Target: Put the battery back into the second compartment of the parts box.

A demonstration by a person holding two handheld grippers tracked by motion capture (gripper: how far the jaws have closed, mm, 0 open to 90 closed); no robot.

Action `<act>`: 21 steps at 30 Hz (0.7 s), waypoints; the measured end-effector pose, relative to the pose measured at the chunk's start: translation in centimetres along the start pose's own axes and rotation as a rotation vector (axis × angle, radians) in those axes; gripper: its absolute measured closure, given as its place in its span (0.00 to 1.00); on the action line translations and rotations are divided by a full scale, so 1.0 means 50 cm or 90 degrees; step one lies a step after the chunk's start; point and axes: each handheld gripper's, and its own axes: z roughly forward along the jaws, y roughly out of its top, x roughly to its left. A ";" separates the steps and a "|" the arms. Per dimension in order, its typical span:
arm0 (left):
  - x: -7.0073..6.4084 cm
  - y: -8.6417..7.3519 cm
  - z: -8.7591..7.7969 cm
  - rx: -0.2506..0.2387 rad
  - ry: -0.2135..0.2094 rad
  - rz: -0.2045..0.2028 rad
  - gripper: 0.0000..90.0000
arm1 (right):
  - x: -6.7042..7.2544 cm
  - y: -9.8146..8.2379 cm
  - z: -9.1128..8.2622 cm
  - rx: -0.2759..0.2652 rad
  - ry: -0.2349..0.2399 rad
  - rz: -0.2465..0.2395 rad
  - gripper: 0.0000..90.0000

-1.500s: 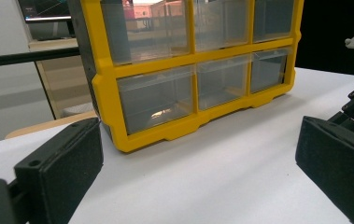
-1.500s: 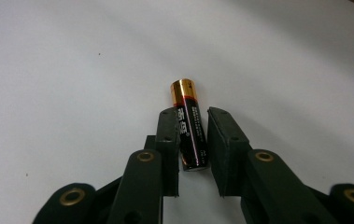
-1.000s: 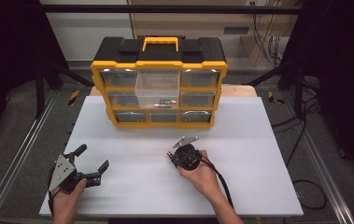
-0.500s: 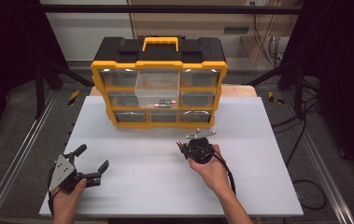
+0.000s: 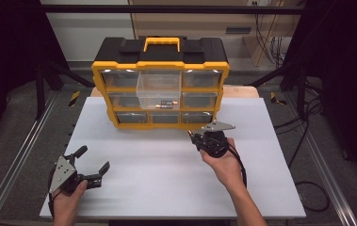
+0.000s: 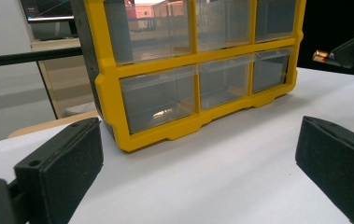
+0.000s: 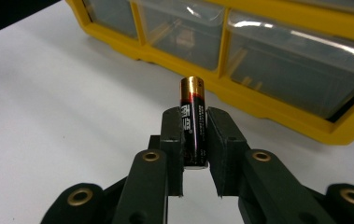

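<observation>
A yellow and black drawer organizer (image 5: 161, 70) (image 6: 184, 60) (image 7: 277, 56) stands at the back of the white table (image 5: 166, 174). Its middle clear drawer (image 5: 159, 92) is pulled out and holds small batteries. My right gripper (image 5: 192, 136) (image 7: 194, 126) hovers just in front of the organizer's lower right drawers, shut on a black and gold battery (image 7: 192, 121) (image 5: 190, 133) that stands upright between the pads. My left gripper (image 5: 91, 162) rests at the table's front left, open, with nothing between its pads (image 6: 60, 158).
Black frame rails run along both sides of the table. Cables lie on the floor at the right. The organizer's other clear drawers are pushed in. Bare white tabletop lies between the two grippers.
My right gripper has moved away from me and to the right, rising toward the organizer's front with the battery in it. The left gripper has stayed where it was.
</observation>
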 end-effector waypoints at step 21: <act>0.000 0.000 -0.001 0.001 0.001 0.000 0.01 | -0.016 0.040 -0.060 -0.053 -0.004 0.007 0.86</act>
